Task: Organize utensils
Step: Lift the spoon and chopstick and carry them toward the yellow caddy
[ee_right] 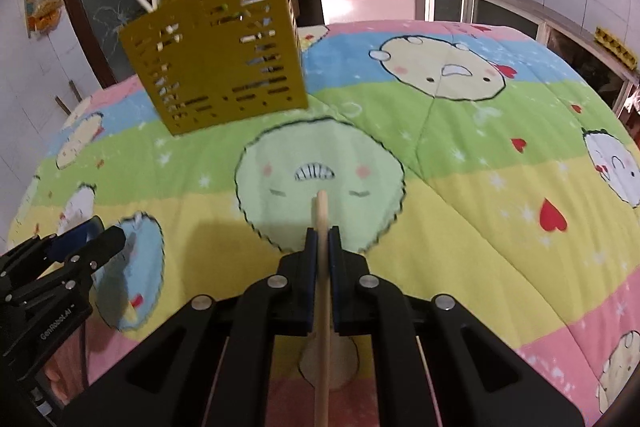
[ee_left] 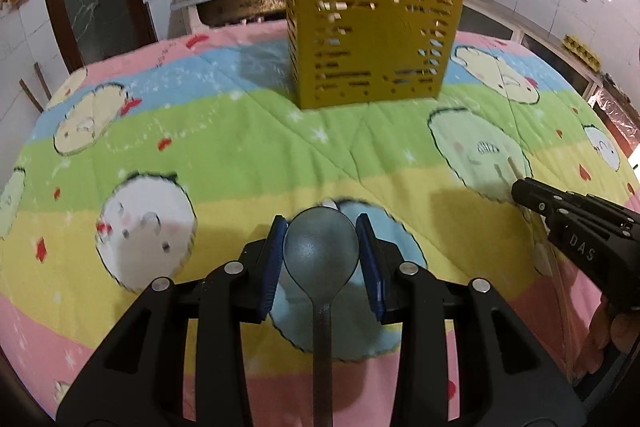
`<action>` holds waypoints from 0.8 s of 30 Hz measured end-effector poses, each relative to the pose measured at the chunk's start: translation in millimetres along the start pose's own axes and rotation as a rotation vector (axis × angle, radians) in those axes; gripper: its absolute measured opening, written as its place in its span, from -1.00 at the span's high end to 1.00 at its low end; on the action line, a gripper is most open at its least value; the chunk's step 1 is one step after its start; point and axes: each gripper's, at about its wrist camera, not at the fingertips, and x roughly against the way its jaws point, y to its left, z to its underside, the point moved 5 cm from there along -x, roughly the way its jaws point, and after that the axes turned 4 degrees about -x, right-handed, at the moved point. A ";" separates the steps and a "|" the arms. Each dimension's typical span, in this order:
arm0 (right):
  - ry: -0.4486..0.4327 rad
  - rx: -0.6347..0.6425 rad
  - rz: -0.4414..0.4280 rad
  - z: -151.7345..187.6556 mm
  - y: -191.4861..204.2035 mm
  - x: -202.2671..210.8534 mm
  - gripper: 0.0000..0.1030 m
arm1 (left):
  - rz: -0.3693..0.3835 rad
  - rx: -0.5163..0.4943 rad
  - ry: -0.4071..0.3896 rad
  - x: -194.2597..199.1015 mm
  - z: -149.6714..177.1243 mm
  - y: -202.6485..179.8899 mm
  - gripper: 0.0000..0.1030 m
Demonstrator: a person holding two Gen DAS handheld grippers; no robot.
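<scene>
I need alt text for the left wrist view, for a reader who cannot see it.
The left claw grips the bowl of a dark metal spoon above a colourful cartoon quilt. Behind stands a yellow utensil holder with chopsticks in it, and the right claw enters at right, holding a wooden stick.
</scene>
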 end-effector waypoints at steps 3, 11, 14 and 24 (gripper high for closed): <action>-0.029 -0.015 -0.034 -10.2 2.8 4.5 0.88 | 0.001 0.004 -0.025 3.3 -9.6 7.4 0.33; -0.150 -0.026 -0.063 -41.9 9.0 31.6 0.88 | 0.034 0.051 -0.102 21.4 -33.3 27.4 0.33; -0.205 -0.022 -0.066 -49.5 10.6 45.5 0.88 | 0.048 0.071 -0.142 32.6 -40.3 33.5 0.33; -0.420 0.047 -0.061 -51.7 25.7 89.2 0.88 | 0.045 0.062 -0.280 69.6 -54.0 39.6 0.33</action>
